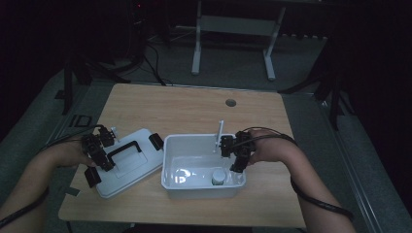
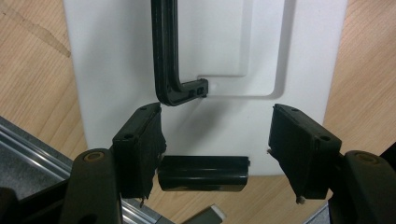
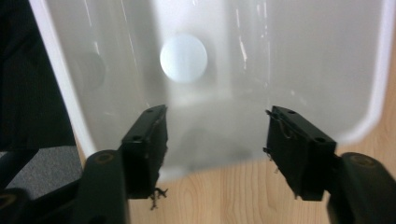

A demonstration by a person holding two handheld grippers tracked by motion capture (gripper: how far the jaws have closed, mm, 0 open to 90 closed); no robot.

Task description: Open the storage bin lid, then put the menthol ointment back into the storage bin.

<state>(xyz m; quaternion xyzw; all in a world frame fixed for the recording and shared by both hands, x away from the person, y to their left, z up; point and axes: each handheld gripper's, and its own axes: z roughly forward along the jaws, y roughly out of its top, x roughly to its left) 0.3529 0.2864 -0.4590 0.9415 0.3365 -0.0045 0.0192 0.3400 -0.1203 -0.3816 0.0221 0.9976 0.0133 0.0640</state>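
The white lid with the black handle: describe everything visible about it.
The lid looks like white plastic, rectangular with rounded corners and a shallow recessed panel in the middle. A black handle lies folded flat on top, and black latches sit at its ends. It lies flat on the wooden table, left of the white bin. The left gripper hovers over it, jaws open.

1. The right tongs (image 3: 217, 140) hang with both black jaws spread apart, nothing between them.
2. Beneath them sits a white tub (image 3: 299, 70) on the wooden tabletop (image 3: 224, 196).
3. A round white cap (image 3: 183, 58) lies blurred inside the tub.
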